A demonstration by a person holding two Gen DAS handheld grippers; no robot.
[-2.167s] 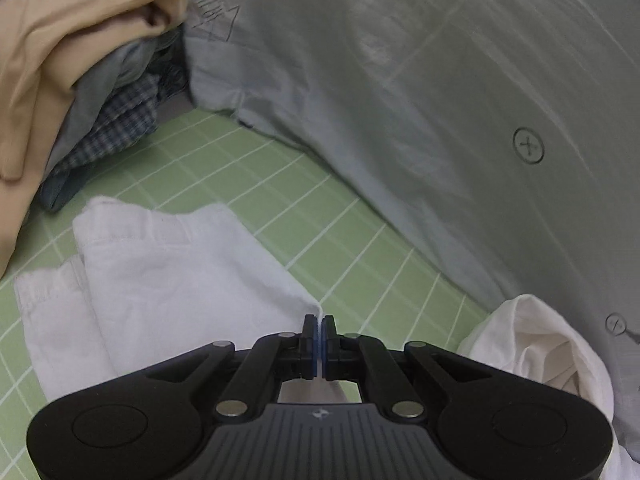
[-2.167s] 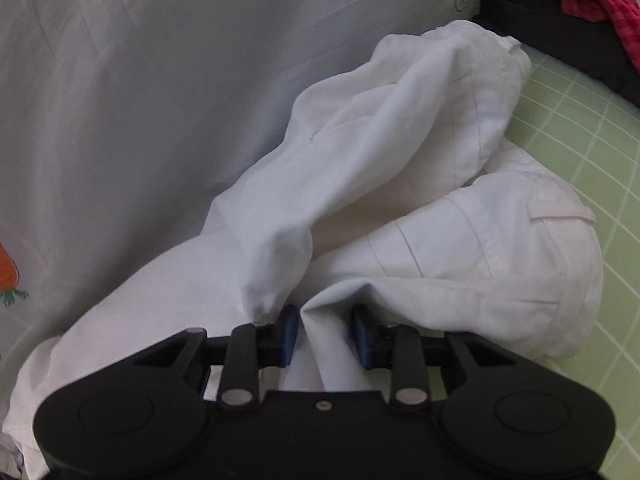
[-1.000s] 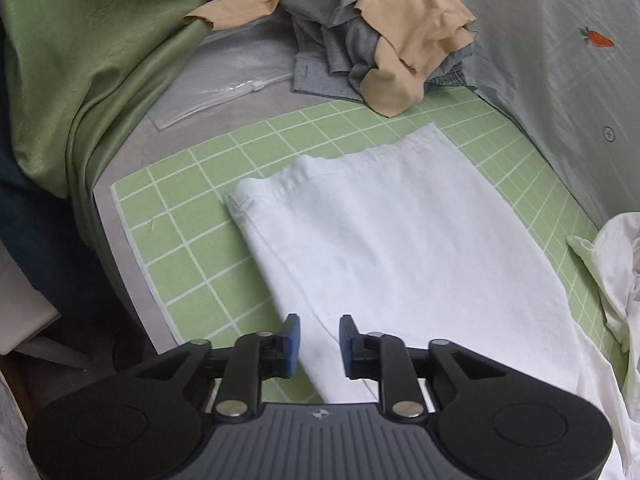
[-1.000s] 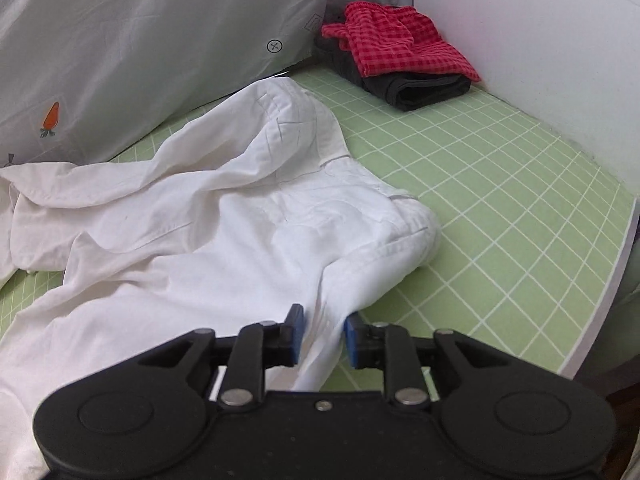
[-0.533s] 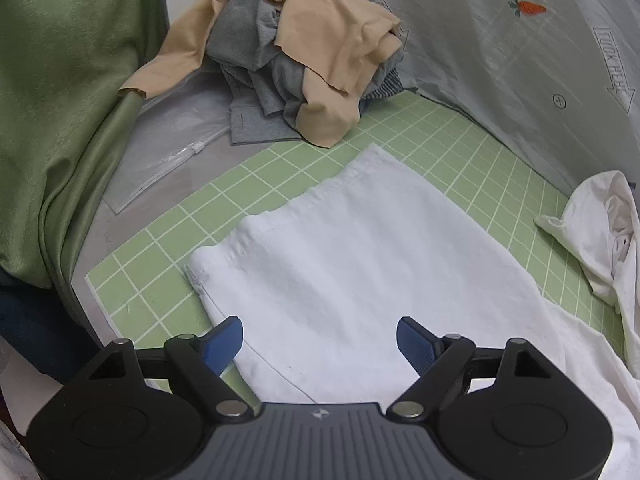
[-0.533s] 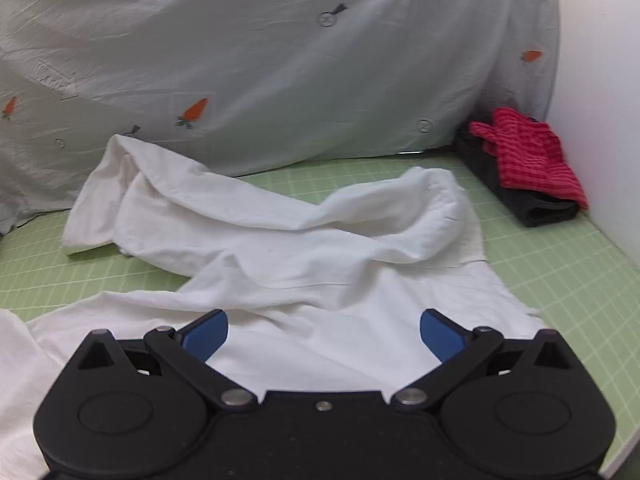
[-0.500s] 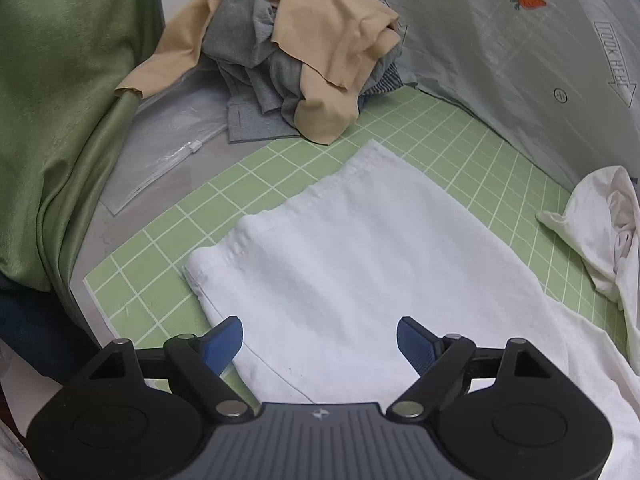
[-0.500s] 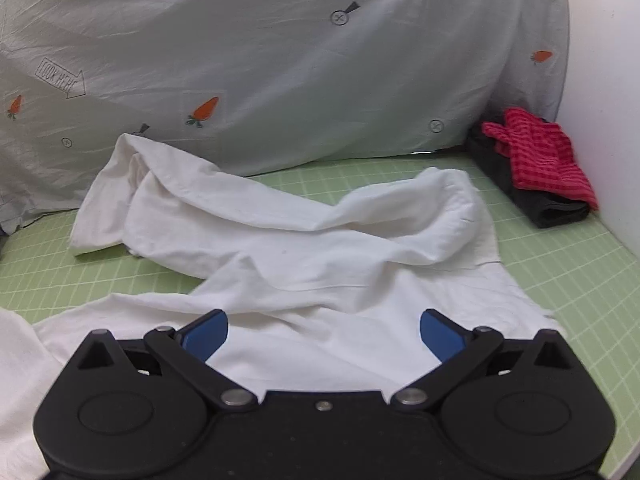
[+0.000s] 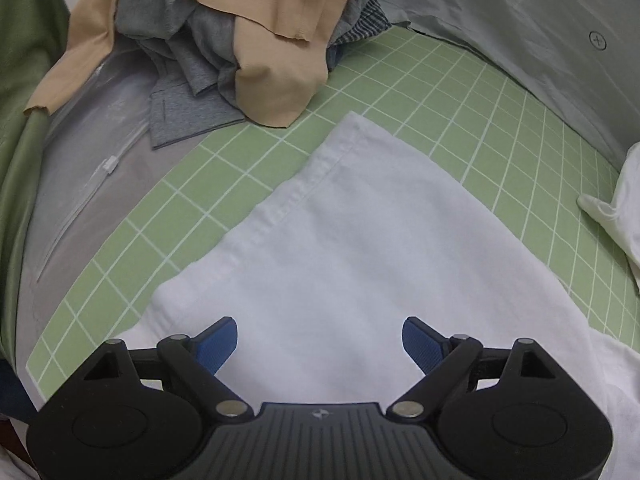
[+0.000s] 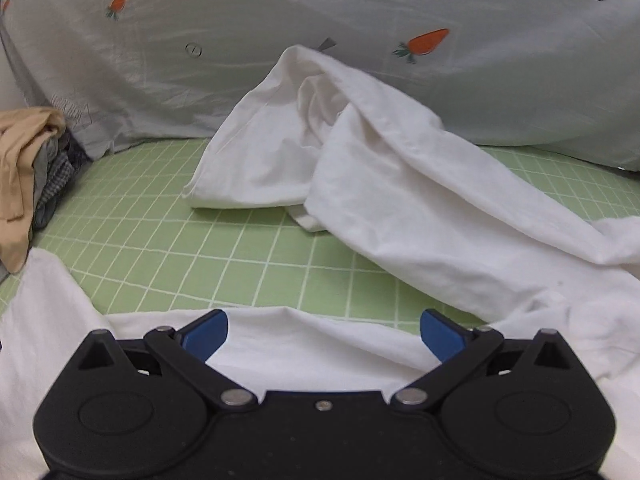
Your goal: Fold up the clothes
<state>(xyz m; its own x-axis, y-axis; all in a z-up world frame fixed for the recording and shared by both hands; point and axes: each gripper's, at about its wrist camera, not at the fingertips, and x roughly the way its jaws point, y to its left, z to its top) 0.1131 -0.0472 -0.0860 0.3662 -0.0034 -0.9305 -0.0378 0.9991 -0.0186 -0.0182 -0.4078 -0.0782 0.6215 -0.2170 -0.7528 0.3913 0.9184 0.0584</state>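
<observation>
White trousers (image 9: 352, 248) lying across green mat (image 9: 452, 92) (one leg flat, other rumpled) | left gripper (image 9: 320, 338) hovering, released | right gripper (image 10: 324, 330) hovering, released

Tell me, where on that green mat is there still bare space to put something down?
One bare strip of green grid mat runs between the flat trouser leg and the bunched leg. Another lies between the flat leg and the carrot-print sheet. The far left corner is crowded by the heap of unfolded clothes.
</observation>
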